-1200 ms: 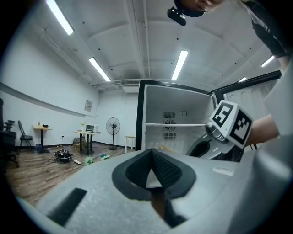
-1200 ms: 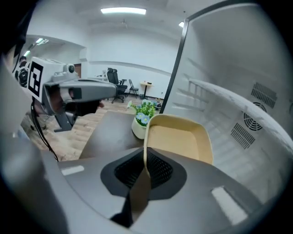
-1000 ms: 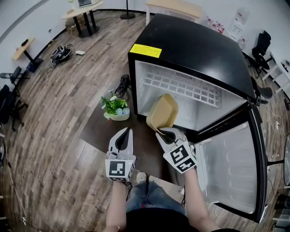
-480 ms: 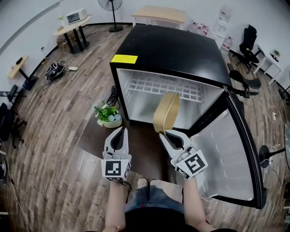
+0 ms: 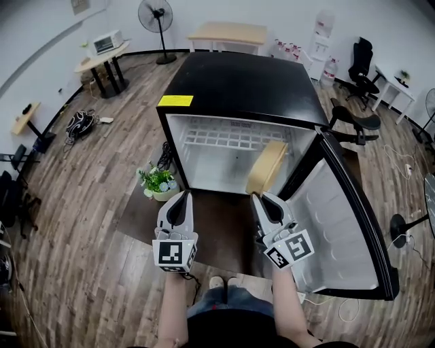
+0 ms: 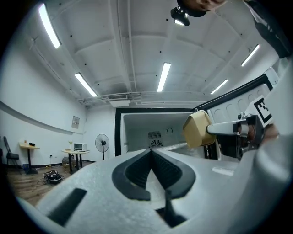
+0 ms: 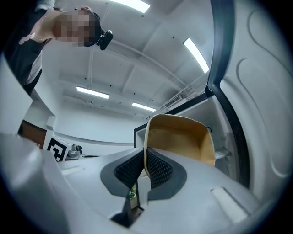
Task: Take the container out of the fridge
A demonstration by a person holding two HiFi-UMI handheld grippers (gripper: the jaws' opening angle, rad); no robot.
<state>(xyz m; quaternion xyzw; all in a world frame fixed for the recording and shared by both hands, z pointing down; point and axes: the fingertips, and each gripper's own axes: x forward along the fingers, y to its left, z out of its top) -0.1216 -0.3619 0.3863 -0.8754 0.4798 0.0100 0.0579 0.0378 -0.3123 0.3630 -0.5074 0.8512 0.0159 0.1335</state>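
Nearest, side by side above the dark floor mat (image 5: 217,228): left gripper (image 5: 183,196) and right gripper (image 5: 259,198). In the left gripper view, jaws pressed together, nothing between them. In the right gripper view, jaws narrow, clamped on one side wall of the tan container (image 5: 266,168), a ribbed pad on each face of that wall. Holds the container off the floor, tipped up on edge, just before the open front of the black fridge (image 5: 245,81), at its right side near the door hinge. Door (image 5: 336,231) wide open to the right. On the floor left of the fridge, a small potted plant (image 5: 158,182). Farther back, a standing fan (image 5: 156,13) and a wooden table (image 5: 228,32) by the wall.
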